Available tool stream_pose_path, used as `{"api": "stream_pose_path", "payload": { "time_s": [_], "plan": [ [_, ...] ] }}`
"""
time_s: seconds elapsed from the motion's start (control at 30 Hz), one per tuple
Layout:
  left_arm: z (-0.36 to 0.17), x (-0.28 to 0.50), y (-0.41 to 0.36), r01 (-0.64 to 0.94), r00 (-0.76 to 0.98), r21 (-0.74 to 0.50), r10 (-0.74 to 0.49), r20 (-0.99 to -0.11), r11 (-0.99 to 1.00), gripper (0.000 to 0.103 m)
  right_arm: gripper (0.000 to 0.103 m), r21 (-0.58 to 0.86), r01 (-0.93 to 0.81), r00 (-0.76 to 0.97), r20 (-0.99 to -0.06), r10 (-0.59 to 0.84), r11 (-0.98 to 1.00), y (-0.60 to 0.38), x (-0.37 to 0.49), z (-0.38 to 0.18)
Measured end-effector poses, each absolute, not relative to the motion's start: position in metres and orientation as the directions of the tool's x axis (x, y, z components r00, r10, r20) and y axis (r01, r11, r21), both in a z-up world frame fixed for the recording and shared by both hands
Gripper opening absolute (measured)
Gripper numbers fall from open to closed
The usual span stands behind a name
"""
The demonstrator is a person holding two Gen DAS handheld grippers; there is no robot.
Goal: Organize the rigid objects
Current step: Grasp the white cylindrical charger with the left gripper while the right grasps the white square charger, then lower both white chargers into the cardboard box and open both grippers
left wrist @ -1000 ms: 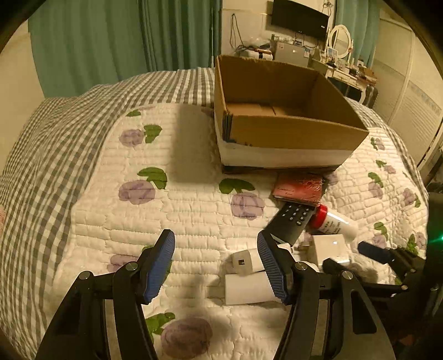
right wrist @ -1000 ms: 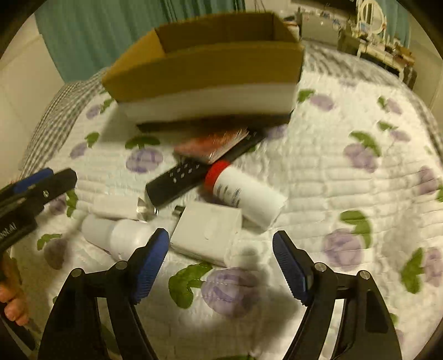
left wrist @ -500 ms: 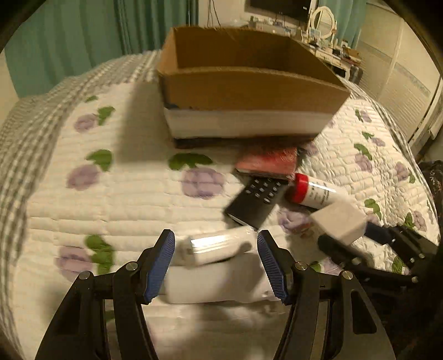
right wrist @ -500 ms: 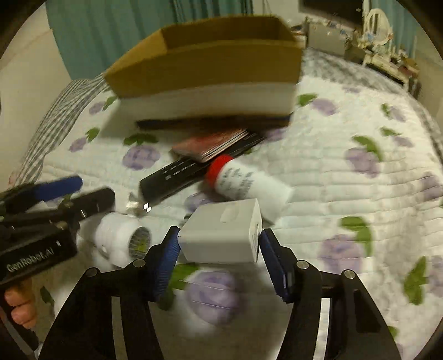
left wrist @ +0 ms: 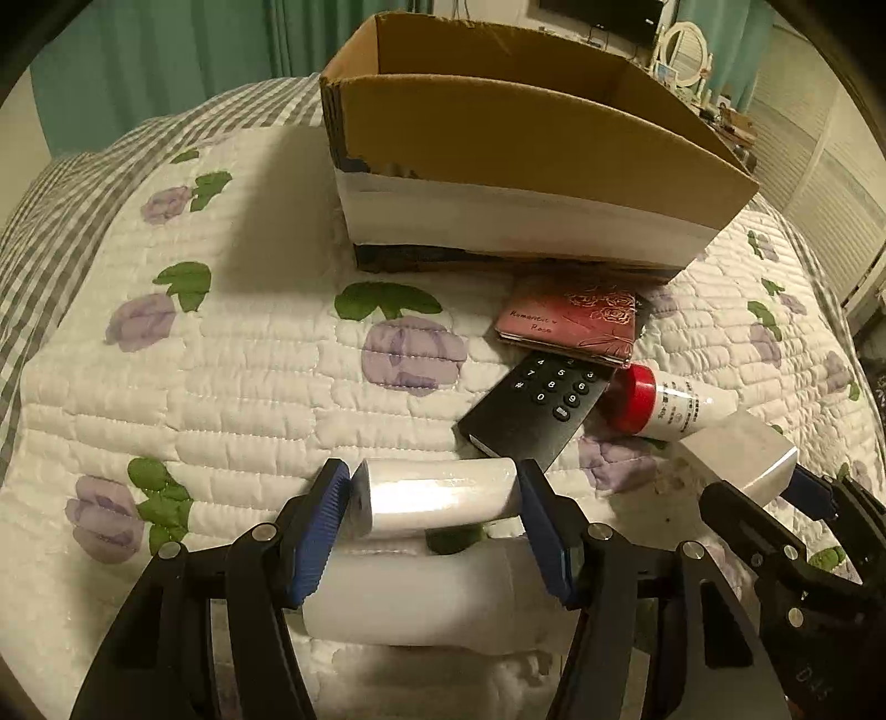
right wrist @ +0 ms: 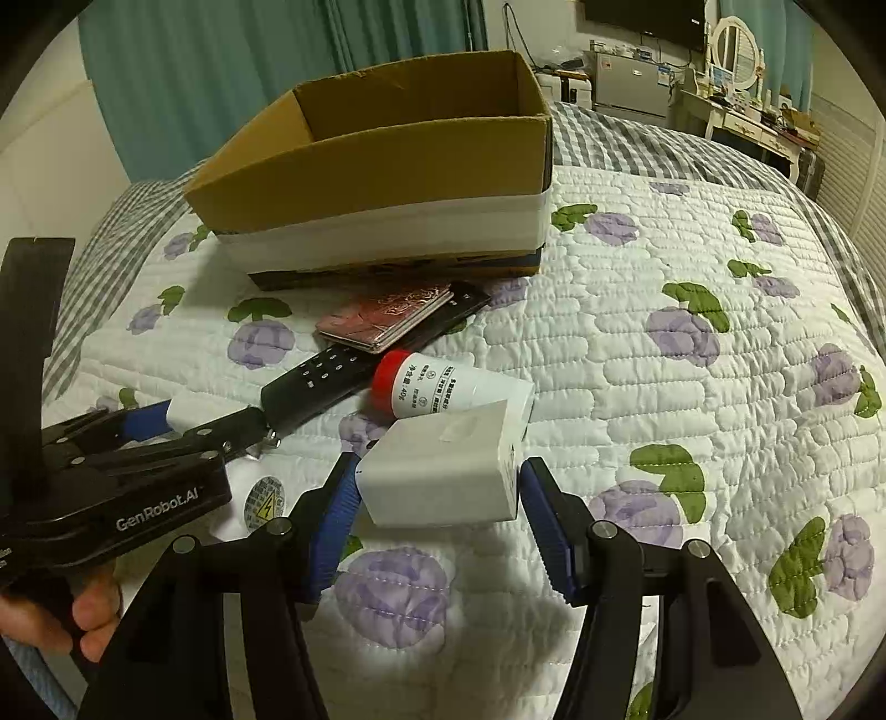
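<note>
My left gripper (left wrist: 434,507) is shut on a small white tube (left wrist: 437,495), held just above a larger white bottle (left wrist: 415,598) lying on the quilt. My right gripper (right wrist: 437,498) is shut on a white box-shaped adapter (right wrist: 443,479), lifted off the bed; it also shows in the left wrist view (left wrist: 742,457). On the quilt lie a black remote (left wrist: 540,407), a red-capped white bottle (right wrist: 448,387) and a red rose-patterned wallet (left wrist: 573,327). An open cardboard box (right wrist: 382,171) stands behind them.
The bed has a white quilt with purple flowers (right wrist: 686,332) and a grey checked cover (left wrist: 50,221) at its edges. Teal curtains (right wrist: 277,50) hang behind. A dresser with a mirror (right wrist: 736,33) stands far right.
Both grippers have lifted their objects off the quilt. The left one closed on the white tube and moved nearer the box; the right one raised the adapter.
</note>
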State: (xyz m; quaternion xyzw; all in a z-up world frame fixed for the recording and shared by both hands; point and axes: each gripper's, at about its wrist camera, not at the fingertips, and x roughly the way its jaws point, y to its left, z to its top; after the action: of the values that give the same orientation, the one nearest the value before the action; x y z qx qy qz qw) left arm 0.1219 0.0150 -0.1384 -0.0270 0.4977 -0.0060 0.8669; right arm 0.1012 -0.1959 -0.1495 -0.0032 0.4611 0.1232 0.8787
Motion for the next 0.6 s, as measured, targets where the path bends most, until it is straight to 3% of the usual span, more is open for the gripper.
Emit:
{"api": "stream_pose_path", "payload": {
  "time_s": [0.33, 0.6],
  "plan": [
    [-0.071, 0.102, 0.02, 0.037, 0.623, -0.108, -0.108, -0.775, 0.993, 0.061, 0.057, 0.091, -0.196, 0.601, -0.775, 0.193, 0.976, -0.199, 0.093, -0.109],
    [0.008, 0.133, 0.037, 0.048, 0.72, -0.114, -0.114, -0.685, 0.992, 0.061, 0.057, 0.112, -0.181, 0.707, -0.675, 0.208, 0.977, -0.203, 0.123, -0.021]
  ]
}}
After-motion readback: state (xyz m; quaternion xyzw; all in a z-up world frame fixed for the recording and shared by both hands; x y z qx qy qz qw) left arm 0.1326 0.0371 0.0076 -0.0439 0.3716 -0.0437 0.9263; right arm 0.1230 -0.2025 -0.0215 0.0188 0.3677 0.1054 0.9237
